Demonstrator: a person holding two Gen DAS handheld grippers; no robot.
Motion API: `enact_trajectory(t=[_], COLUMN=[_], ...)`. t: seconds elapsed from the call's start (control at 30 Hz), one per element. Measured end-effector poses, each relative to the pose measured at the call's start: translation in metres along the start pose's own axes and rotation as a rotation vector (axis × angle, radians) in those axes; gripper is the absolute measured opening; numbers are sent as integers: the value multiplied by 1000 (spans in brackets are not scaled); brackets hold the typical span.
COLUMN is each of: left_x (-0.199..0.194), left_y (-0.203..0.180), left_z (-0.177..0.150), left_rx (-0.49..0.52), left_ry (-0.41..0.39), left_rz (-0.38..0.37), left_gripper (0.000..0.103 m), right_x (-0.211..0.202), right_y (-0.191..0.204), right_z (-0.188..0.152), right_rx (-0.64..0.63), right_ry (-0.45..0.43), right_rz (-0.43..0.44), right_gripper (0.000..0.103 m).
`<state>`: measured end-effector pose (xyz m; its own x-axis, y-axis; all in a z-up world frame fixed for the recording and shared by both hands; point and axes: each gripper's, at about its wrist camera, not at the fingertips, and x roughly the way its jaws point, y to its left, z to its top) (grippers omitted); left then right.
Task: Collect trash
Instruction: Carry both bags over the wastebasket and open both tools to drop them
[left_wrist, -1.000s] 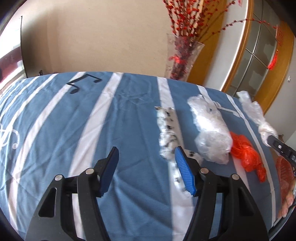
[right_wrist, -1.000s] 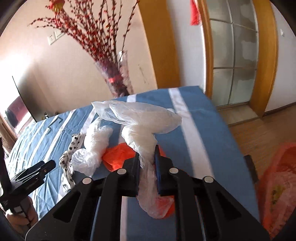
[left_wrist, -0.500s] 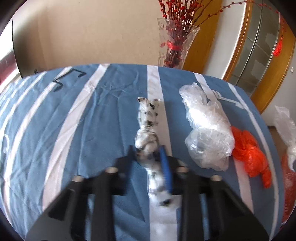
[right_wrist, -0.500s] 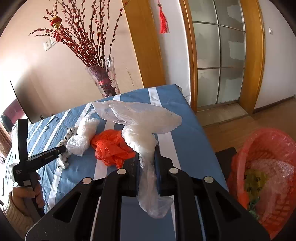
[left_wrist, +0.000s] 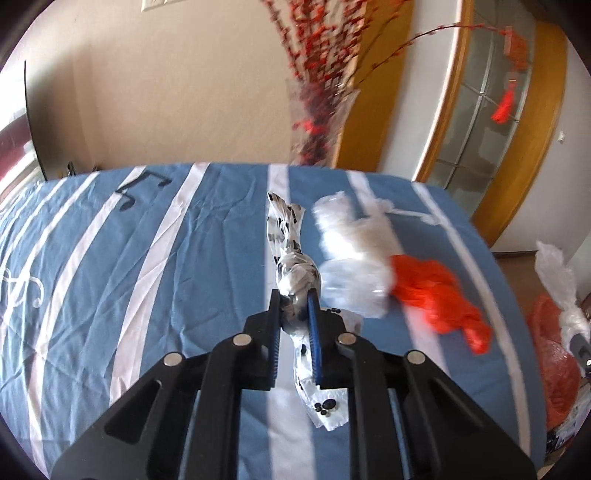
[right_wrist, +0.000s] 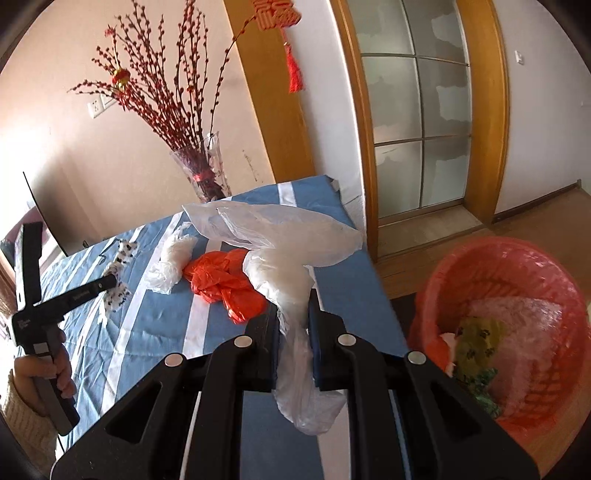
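In the left wrist view my left gripper (left_wrist: 293, 295) is closing its jaws on a knotted white bag with black spots (left_wrist: 286, 229), and the pads press on it just above the blue striped tablecloth (left_wrist: 184, 277). My right gripper (right_wrist: 293, 306) is shut on a clear plastic bag (right_wrist: 280, 236), held beyond the table's right edge. On the cloth lie another crumpled clear bag (left_wrist: 354, 258) and an orange bag (left_wrist: 439, 299). The right wrist view shows the left gripper (right_wrist: 110, 282) holding the spotted bag (right_wrist: 118, 266), with a person's hand on its handle.
An orange basket (right_wrist: 491, 243) lined with a plastic bag stands on the floor right of the table, with trash inside. A glass vase (right_wrist: 207, 173) of red branches stands at the table's far edge. Behind are a wall and a glazed door.
My left gripper closed on the spotted bag and lifted it a little off the cloth. My right gripper carried the clear bag rightward, so the basket came into view.
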<state>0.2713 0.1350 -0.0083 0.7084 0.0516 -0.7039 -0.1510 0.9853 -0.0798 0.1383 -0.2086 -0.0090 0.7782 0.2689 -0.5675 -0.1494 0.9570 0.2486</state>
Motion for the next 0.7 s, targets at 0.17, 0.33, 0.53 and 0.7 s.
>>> enact_trajectory(t=[0.17, 0.33, 0.53, 0.7], left_x=[-27, -47, -60, -68], left_y=[-33, -68, -107, -134], left_z=[-6, -19, -34, -46], left_rx=[51, 106, 164, 200], left_ry=[-26, -32, -29, -24], left_rz=[-39, -88, -140, -182], left_gripper=[15, 15, 15, 15], right_x=[-27, -51, -76, -90], right_y=[-13, -27, -47, -64], right_z=[-12, -19, -25, -31], right_rx=[17, 36, 67, 97], right_ry=[-17, -38, -63, -77], right_rz=[-15, -37, -63, -85], right_gripper=[14, 14, 14, 14])
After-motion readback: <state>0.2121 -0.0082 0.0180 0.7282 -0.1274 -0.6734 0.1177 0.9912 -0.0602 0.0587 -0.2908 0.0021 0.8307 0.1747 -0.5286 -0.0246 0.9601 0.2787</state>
